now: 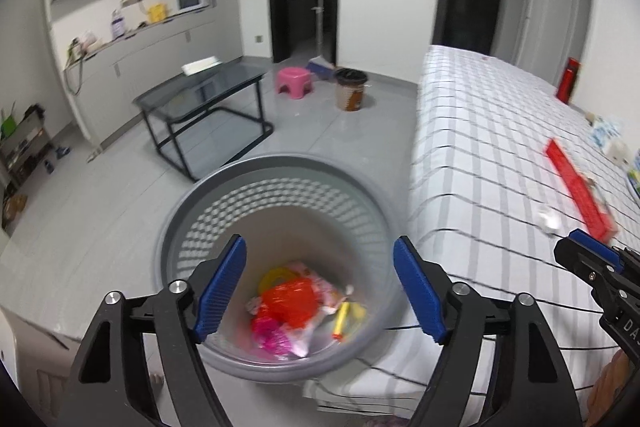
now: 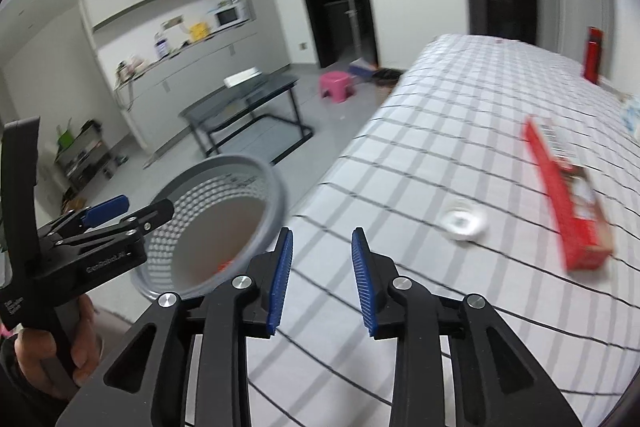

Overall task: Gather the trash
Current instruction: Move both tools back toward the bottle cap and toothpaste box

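Trash (image 1: 296, 311) in grey basket (image 1: 276, 167) beside checked bed (image 2: 440, 155); red box (image 2: 568, 199) on bed; both grippers (image 1: 320, 291) (image 2: 320, 279) open, empty.

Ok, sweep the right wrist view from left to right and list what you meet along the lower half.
left gripper → grey perforated trash basket → right gripper → small clear plastic cup on the checked bed cover → long red box

We see crumpled plastic wrappers (image 1: 294, 311) lying in the grey perforated plastic basket (image 1: 276, 171), just beside the bed's left edge. On the white checked bedsheet (image 2: 440, 131), a small clear plastic cup (image 2: 462, 223) lies left of the long red cardboard box (image 2: 568, 199).
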Demonstrator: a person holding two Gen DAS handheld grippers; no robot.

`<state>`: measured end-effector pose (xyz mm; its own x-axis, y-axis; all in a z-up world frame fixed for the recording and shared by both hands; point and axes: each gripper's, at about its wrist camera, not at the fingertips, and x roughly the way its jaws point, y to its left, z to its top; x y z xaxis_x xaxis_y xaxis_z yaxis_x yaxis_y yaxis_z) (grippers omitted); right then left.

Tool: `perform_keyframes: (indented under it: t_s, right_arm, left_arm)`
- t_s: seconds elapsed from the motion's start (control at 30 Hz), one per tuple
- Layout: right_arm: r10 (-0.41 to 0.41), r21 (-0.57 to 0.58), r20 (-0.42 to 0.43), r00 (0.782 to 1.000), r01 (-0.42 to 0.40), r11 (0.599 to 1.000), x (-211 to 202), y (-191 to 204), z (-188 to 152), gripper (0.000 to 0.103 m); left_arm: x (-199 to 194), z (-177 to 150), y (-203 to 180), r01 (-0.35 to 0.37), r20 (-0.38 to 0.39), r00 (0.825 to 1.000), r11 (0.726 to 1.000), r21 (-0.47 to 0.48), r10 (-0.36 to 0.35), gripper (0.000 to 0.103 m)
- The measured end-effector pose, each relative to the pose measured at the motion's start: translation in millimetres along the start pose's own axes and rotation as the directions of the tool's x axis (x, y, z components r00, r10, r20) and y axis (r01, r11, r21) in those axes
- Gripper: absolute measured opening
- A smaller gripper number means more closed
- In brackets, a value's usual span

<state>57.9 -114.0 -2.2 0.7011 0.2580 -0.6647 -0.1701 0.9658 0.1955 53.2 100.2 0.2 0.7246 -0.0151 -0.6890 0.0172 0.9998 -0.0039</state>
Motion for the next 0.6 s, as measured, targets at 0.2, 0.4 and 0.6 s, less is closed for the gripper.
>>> perform_keyframes:
  t_s: [0.2,0.4,0.6]
  right_arm:
    - [-0.074,0.069,0.048,0.996,0.071,0.995,-32.6,-42.4,-10.3,0.033]
    - [-0.137,0.153,0.084,0.987,0.123,0.981,-57.7,-74.5,-15.7,0.033]
    - [-0.176,0.204,0.136,0.975,0.146,0.968,-88.1,-93.3,-21.8,0.037]
  left_arm:
    - [-17.5,3.1,-51.0,0.075,0.035,0.996,0.994,0.086,-0.078,0.08]
    - [-27.7,3.5,-89.3,0.138,0.051,0.988,0.978,0.156,-0.147,0.08]
    - [-36.1,0.8,-116.3,0.168,0.05,0.982,0.965,0.201,-0.181,0.08]
